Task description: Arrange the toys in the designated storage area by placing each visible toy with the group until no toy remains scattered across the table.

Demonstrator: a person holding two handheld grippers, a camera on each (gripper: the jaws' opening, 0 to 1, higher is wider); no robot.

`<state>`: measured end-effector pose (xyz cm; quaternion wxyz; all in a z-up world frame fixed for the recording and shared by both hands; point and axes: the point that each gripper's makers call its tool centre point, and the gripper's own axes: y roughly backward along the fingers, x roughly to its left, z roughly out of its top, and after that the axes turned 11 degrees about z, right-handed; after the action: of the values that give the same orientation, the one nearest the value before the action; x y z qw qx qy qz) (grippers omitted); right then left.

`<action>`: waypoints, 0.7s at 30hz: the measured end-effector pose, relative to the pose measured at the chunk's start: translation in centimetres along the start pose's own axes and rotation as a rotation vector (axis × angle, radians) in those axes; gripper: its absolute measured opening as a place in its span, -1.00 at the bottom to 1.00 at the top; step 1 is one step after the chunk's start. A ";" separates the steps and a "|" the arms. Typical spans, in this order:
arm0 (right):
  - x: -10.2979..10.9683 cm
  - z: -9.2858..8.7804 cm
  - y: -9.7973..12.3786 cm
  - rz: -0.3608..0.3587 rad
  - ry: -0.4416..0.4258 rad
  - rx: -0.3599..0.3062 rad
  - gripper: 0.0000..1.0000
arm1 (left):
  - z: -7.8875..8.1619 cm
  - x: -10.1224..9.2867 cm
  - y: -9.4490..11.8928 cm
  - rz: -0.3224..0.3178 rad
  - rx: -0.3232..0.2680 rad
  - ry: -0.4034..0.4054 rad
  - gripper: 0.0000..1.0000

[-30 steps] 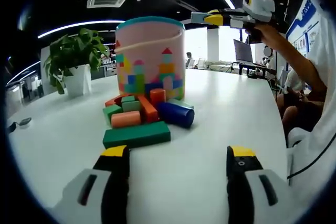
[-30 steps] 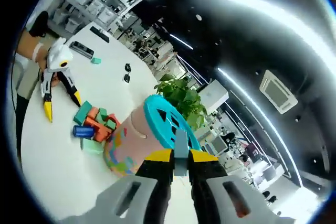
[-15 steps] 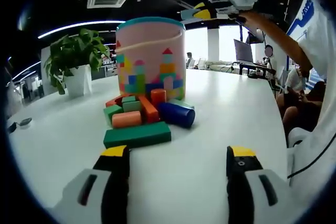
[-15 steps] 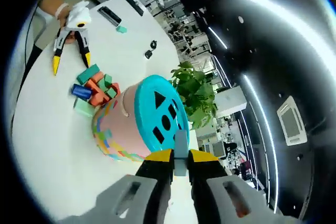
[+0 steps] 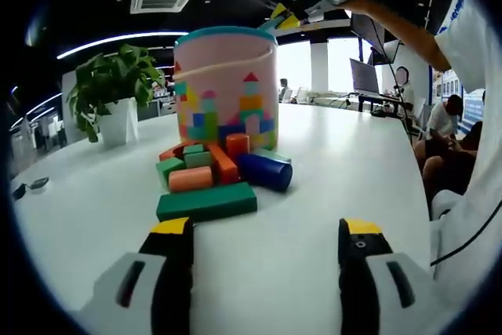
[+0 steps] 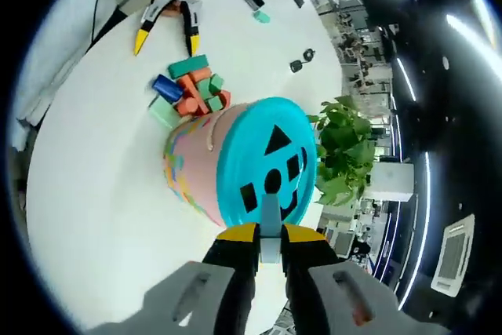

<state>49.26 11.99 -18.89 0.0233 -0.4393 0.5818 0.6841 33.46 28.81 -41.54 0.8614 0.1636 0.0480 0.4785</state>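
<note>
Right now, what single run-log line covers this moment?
left tongs: open, low over table, facing block pile | right tongs: shut on pale block, above bucket lid | pile beside bucket

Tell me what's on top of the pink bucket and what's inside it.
A teal lid with black shape-sorter holes caps the pink patterned bucket. The right gripper, shut on a small pale-teal block, hangs above it. The holes show only black, so the contents stay hidden.

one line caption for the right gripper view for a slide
Right gripper holds a small block above the bucket's teal shape-sorter lid.
</note>
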 end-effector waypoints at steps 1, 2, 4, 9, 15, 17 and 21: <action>0.0 0.0 -0.1 0.017 0.013 0.005 -0.80 | 0.0 0.0 0.0 0.001 0.000 0.000 0.55; 0.1 -0.1 -0.1 0.036 0.026 0.013 -0.80 | 0.0 0.0 0.0 0.002 0.000 0.000 0.55; -0.1 -0.2 -0.1 0.062 0.054 0.028 -0.80 | 0.0 0.1 0.0 0.002 -0.001 -0.001 0.55; -0.3 -0.1 -0.2 0.131 0.092 0.041 -0.80 | 0.0 0.1 0.0 0.003 -0.002 -0.003 0.55; -0.2 0.0 -1.1 0.234 0.143 0.057 -0.80 | 0.0 0.2 0.1 0.008 -0.004 -0.005 0.55; -0.1 0.1 -1.3 0.262 0.159 0.066 -0.80 | 0.0 0.2 0.1 0.008 -0.005 -0.005 0.55; 0.1 -0.1 -1.6 0.292 0.186 0.092 -0.80 | 0.0 0.2 0.1 0.009 -0.006 -0.007 0.55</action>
<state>50.11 12.38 -20.19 -0.1100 -0.4100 0.6698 0.6092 33.48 29.04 -41.48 0.8598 0.1630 0.0431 0.4821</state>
